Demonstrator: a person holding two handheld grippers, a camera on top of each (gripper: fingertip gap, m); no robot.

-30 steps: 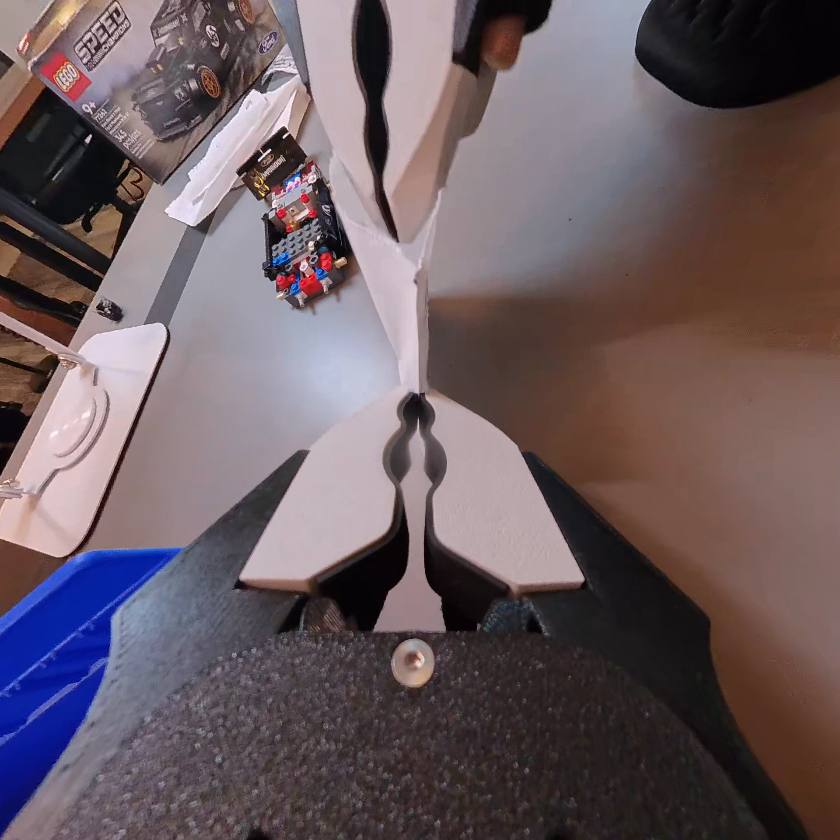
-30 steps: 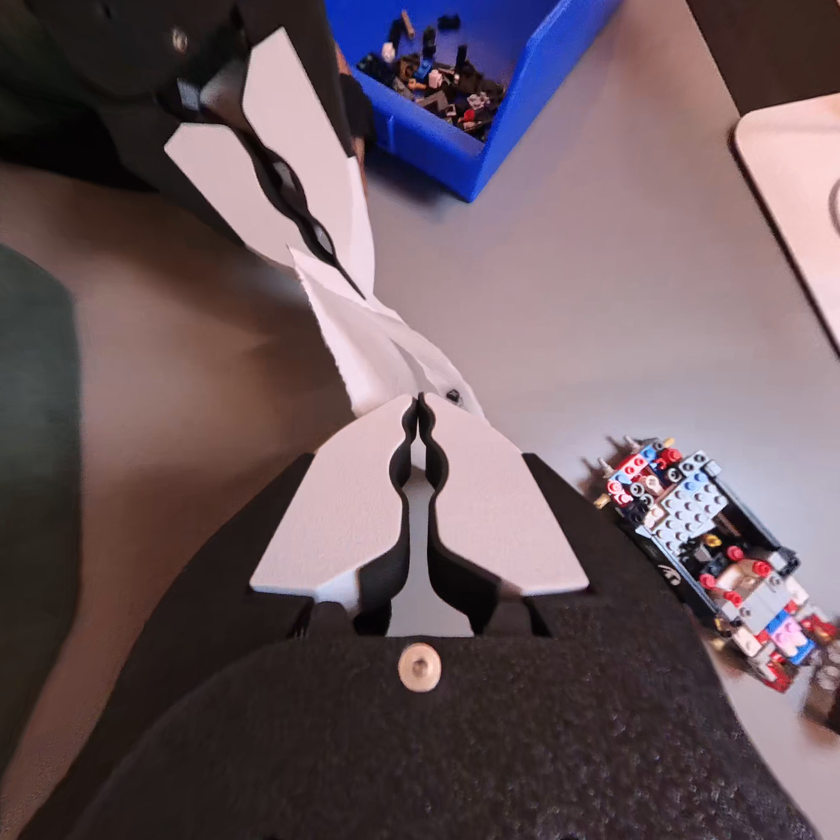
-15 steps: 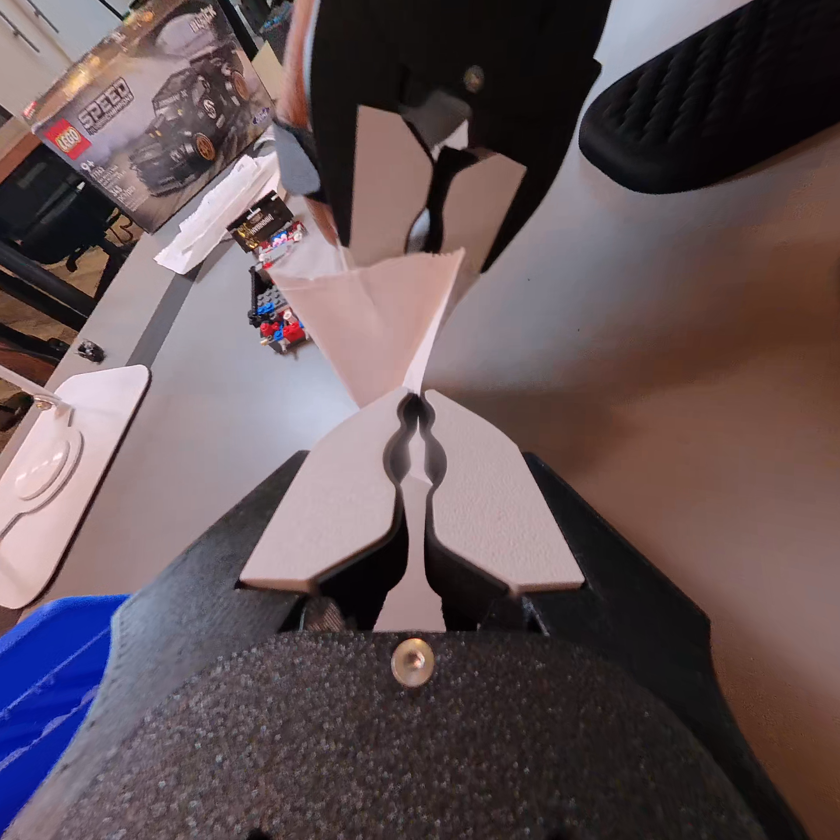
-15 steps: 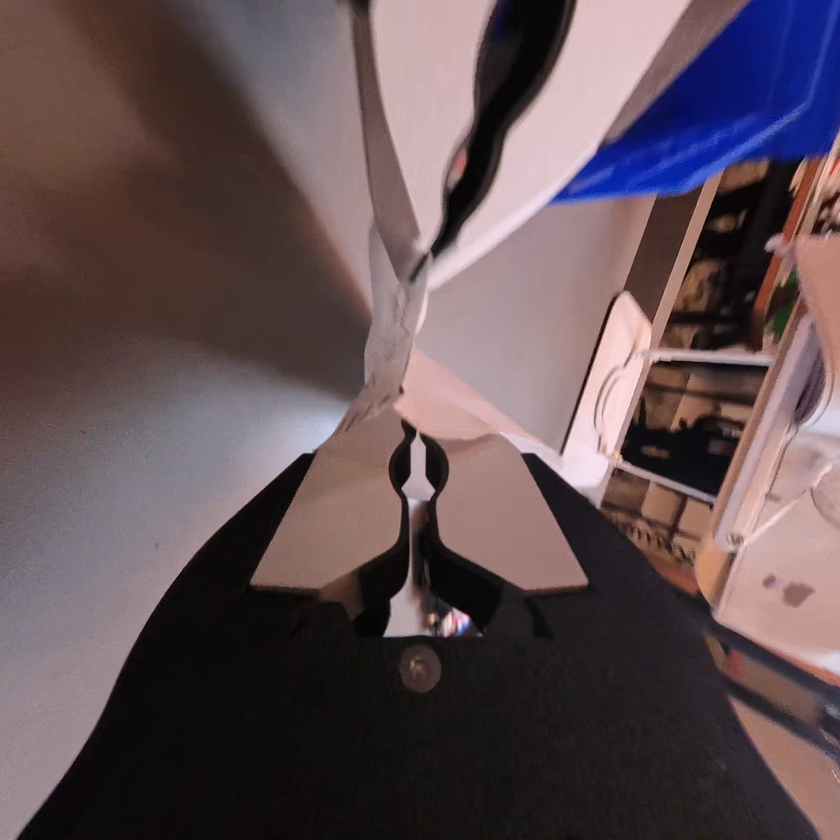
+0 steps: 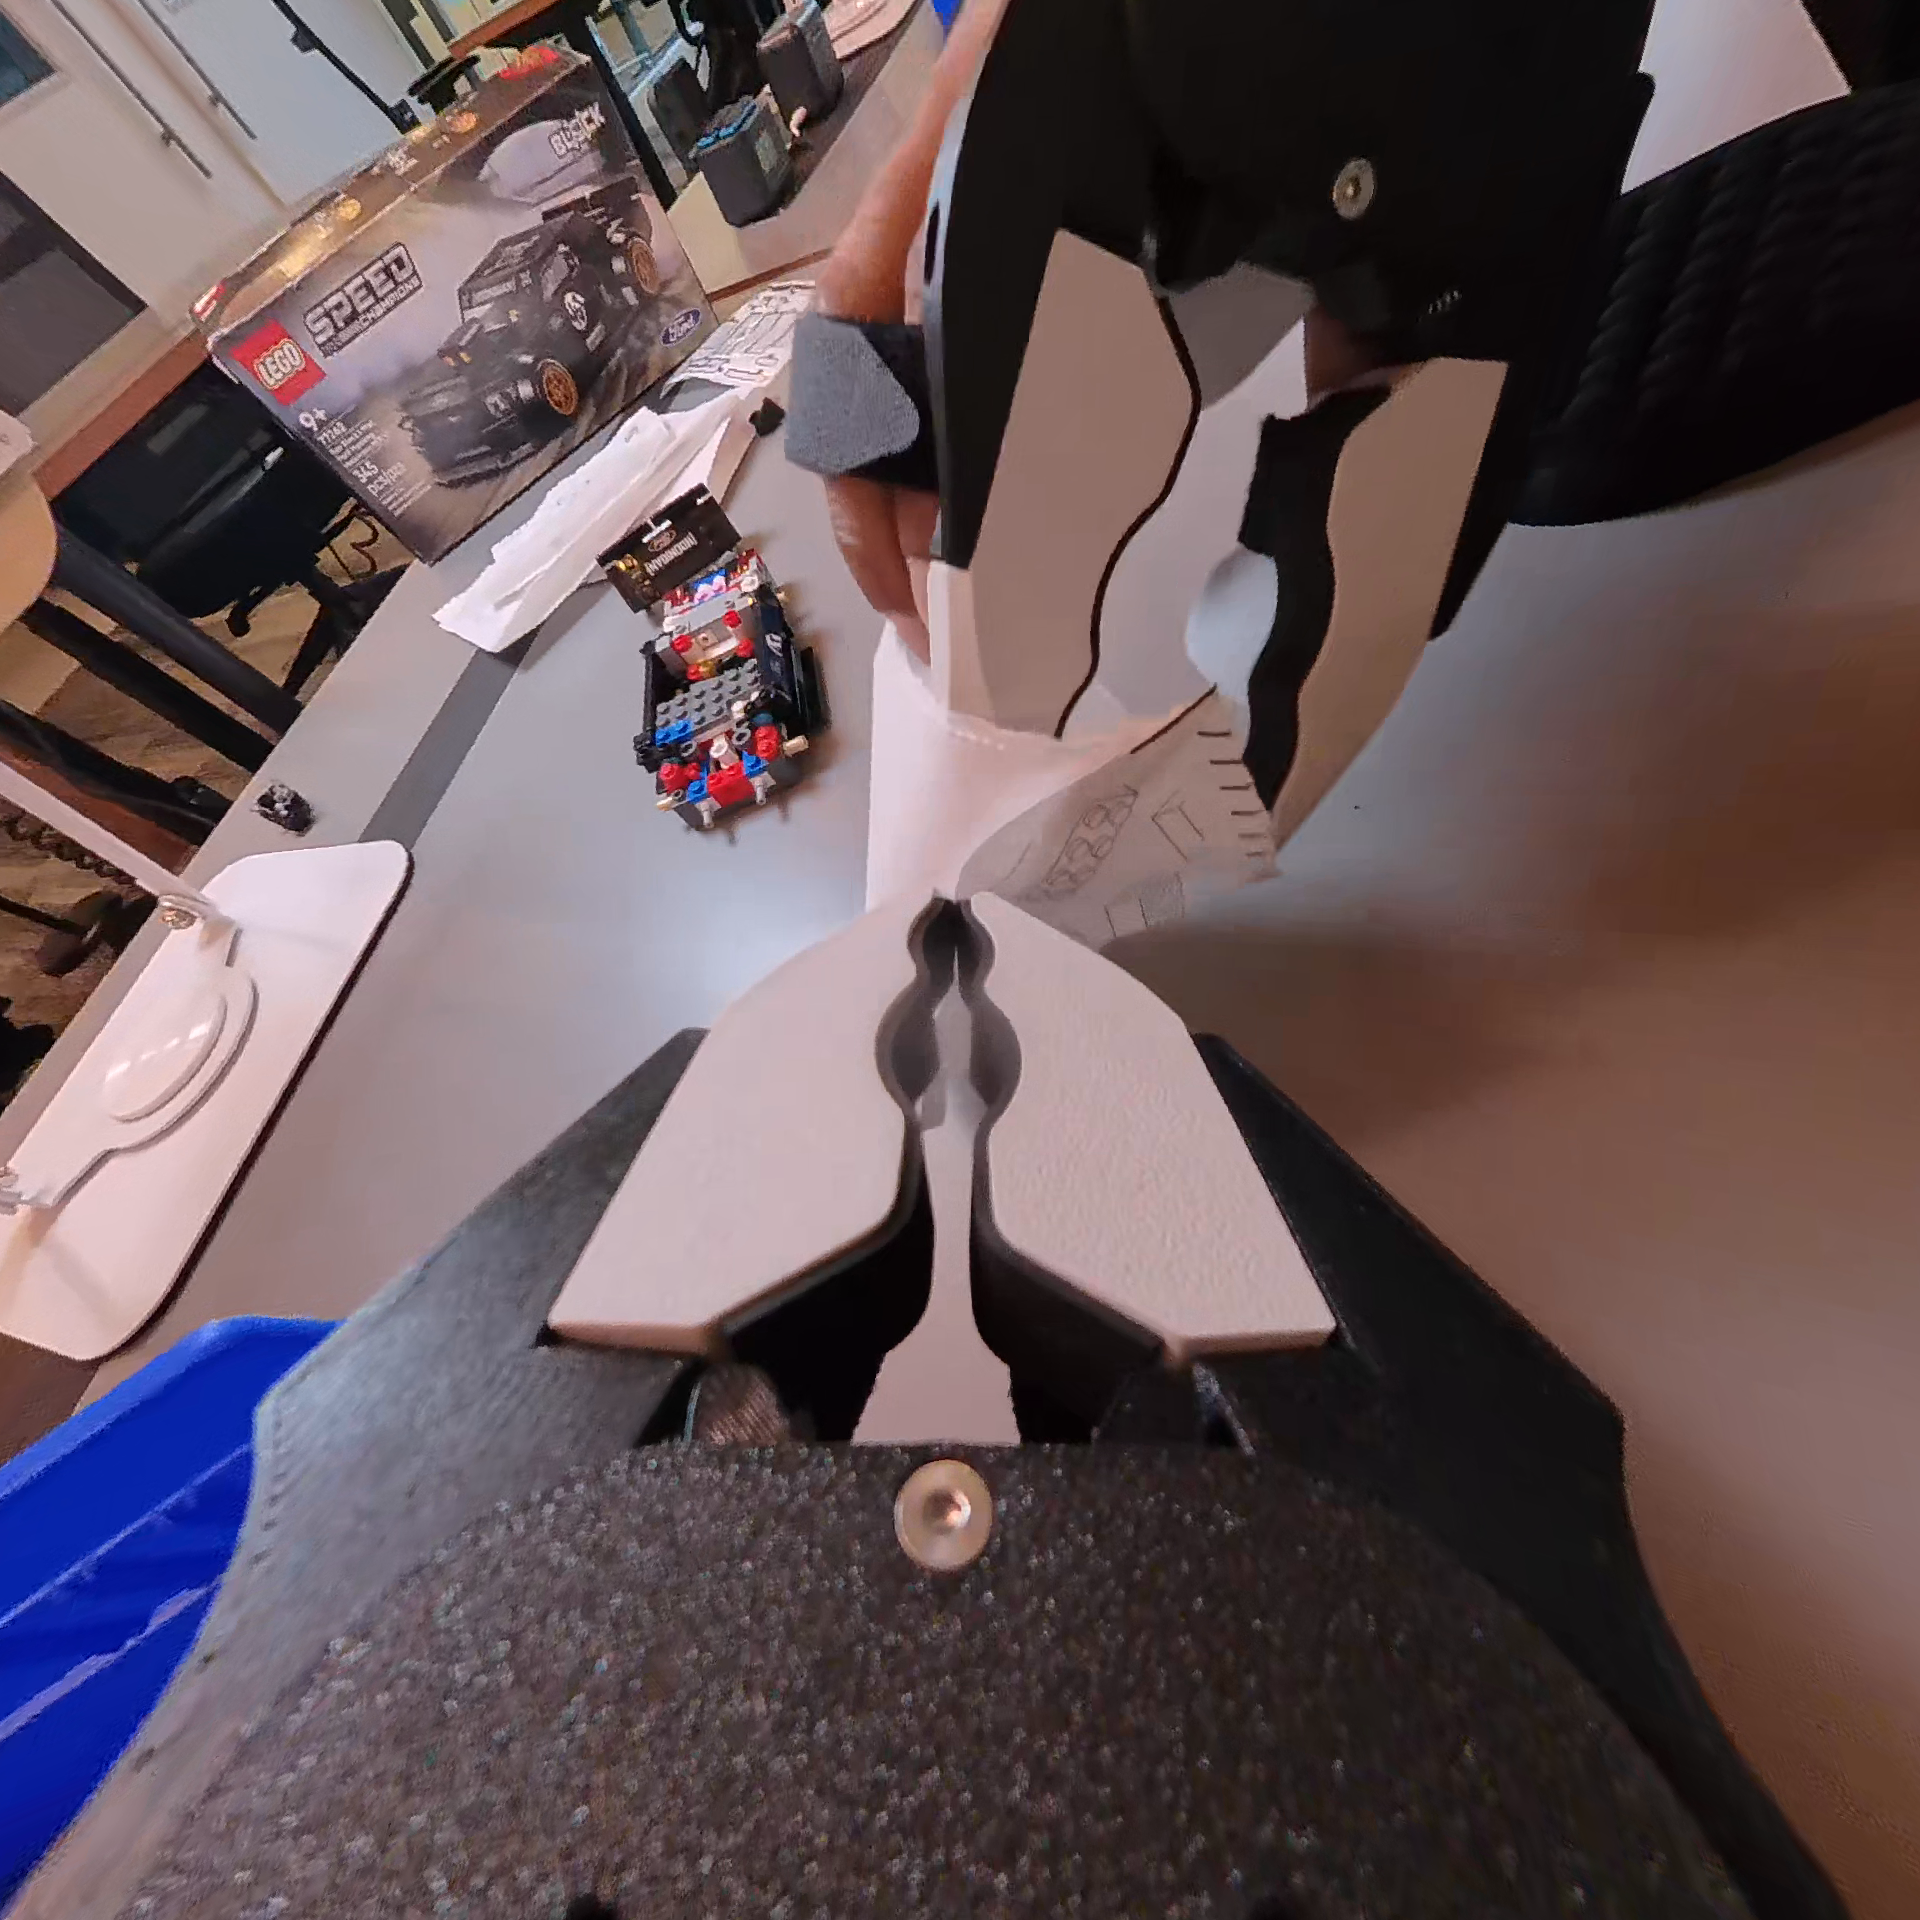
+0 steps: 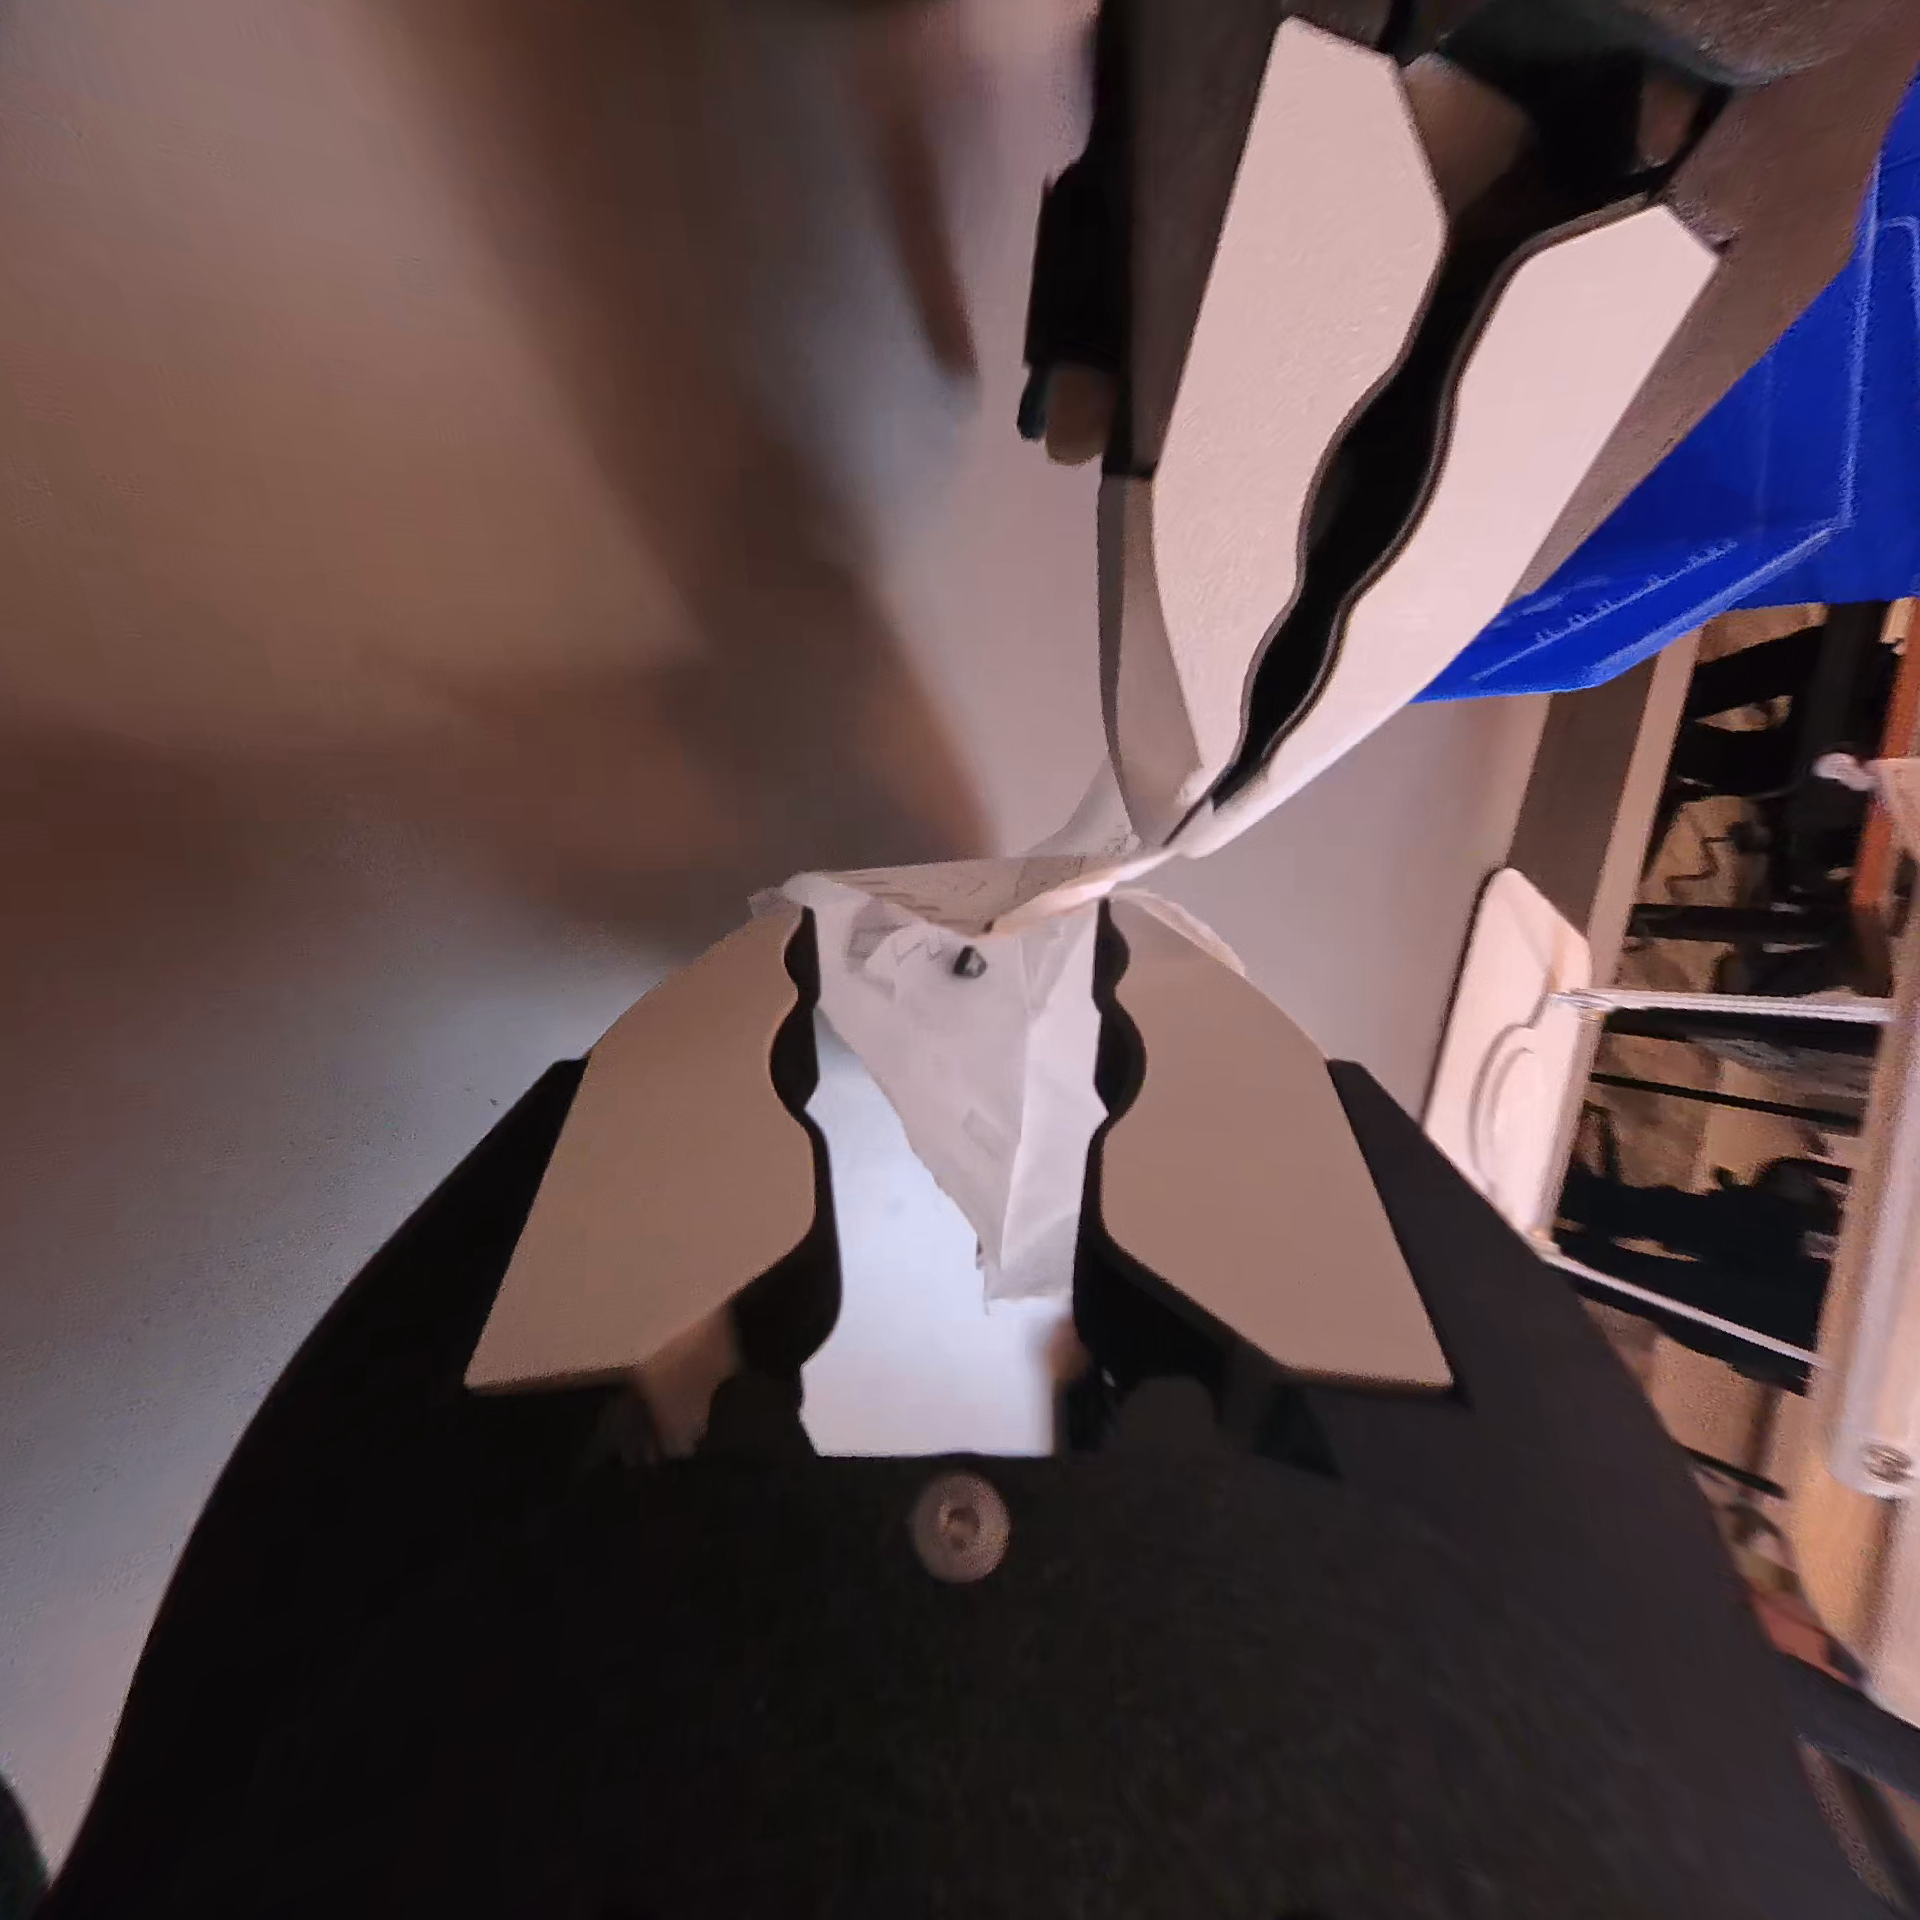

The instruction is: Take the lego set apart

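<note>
We see the grey table (image 5: 582, 935) filling the middle of the left wrist view. At the lower left edge is a corner of the blue bin (image 5: 94, 1558), and at the upper left stands the set's box (image 5: 457, 353). The lego car (image 5: 727, 717), half taken apart, lies a little left of centre in that view, untouched by either tool.

The left gripper (image 5: 951, 914) has its jaws pressed together on the corner of a white paper bag (image 5: 966, 790). The right gripper (image 6: 951, 925) has its jaws parted wide; the bag hangs loosely between them, and we judge that it grips nothing.

Inside the bag, near the centre of the right wrist view, a small dark piece (image 6: 968, 961) rests on the paper. Here is the risk, we think: the bag is held at one corner only, so it can fold or tilt, and the piece may slide out on the table or the floor instead of the bin. A hard pull may also tear the thin paper.
</note>
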